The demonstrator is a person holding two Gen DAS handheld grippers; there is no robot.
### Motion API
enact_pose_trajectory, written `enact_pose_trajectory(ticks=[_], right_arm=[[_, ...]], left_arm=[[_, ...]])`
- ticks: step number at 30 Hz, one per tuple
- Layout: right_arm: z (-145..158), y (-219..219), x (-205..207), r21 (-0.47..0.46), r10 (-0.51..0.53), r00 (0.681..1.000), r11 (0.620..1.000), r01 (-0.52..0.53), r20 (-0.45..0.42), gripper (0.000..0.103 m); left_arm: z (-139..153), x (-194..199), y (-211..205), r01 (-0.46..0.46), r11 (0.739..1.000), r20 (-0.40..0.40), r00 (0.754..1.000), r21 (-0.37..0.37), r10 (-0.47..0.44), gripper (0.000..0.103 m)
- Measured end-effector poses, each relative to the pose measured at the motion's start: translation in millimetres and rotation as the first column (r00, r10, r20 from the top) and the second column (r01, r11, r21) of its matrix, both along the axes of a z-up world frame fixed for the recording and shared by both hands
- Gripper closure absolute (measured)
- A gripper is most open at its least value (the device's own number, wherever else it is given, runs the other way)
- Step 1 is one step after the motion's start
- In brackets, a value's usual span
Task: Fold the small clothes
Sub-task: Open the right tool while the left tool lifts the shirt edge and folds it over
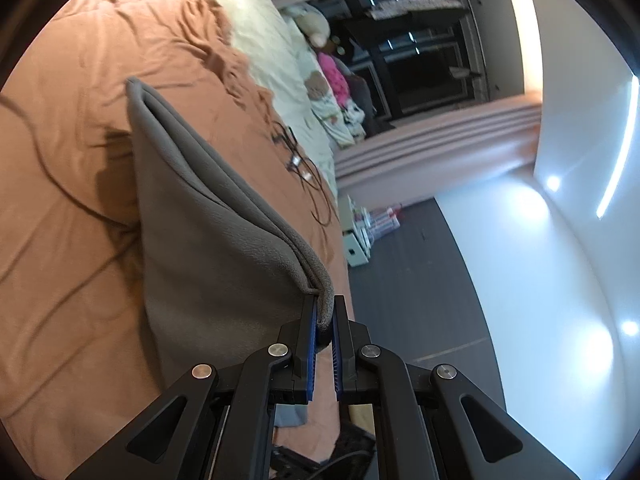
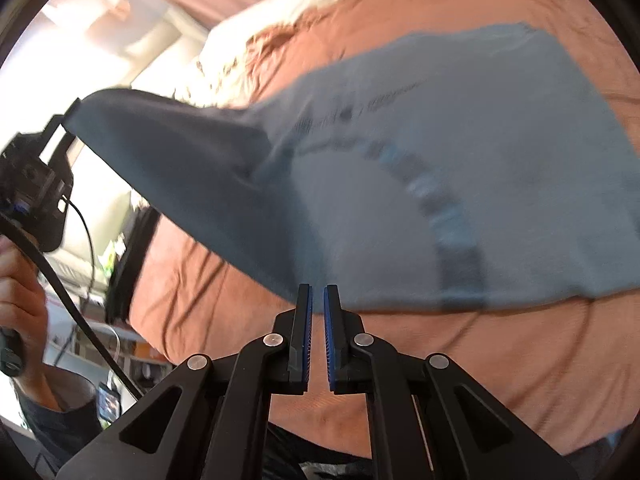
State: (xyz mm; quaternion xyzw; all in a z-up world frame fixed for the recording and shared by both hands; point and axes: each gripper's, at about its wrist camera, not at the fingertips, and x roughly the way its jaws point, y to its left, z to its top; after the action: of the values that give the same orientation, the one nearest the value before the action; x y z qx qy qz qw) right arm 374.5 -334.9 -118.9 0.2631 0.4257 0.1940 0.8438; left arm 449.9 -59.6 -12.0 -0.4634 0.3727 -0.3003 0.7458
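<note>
Mid-fold, looks like: the grey garment [image 1: 208,216] is held up over the bed [image 1: 68,128], its doubled edge pinched in the nearly closed left hand-held gripper [image 1: 324,314], its other edge seemingly nipped by the right hand-held gripper [image 2: 316,300], so next it probably gets laid over flat.

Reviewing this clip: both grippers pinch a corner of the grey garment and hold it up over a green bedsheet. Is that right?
Not quite: the bedsheet is not green. The left wrist view shows a rust-orange bedsheet under the grey fabric garment. The rest holds: the left gripper is closed on a corner, and the right gripper pinches the garment's edge, as the right wrist view shows.
</note>
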Motion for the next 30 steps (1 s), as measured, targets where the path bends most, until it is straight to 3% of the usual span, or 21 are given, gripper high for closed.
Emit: enact_pose_trajectory(ticks=[8,9,12,13,22,30], right_arm=[[17,-45,-35,0.011,-0.088,0.995,0.996,0.088,0.04,0.095],[20,-48,-37,0.002,-0.097,0.994,0.995,0.097,0.043,0.087],[23,-63,-53,-0.031,-0.157,0.986,0.987,0.159,0.059,0.044],[23,-66,-58,-0.036,-0.17,0.983,0.984,0.172,0.071,0.041],[23,-95,-91,-0.033,-0.232,0.971,0.972,0.234,0.058,0.041],[23,-124,-117,-0.013,-0.311,0.95,0.95,0.312,0.035,0.041]], left_arm=[[12,13,-62,0.102,0.994,0.017,0.995,0.046,-0.103,0.097],[12,14,-69,0.114,0.992,0.016,0.993,0.051,-0.115,0.097],[12,15,-91,0.154,0.986,0.014,0.988,0.062,-0.155,0.097],[11,16,-98,0.167,0.984,0.014,0.986,0.066,-0.168,0.097],[-5,16,-163,0.277,0.956,-0.014,0.961,0.094,-0.277,0.097],[-34,10,-221,0.381,0.916,-0.07,0.924,0.128,-0.375,0.097]])
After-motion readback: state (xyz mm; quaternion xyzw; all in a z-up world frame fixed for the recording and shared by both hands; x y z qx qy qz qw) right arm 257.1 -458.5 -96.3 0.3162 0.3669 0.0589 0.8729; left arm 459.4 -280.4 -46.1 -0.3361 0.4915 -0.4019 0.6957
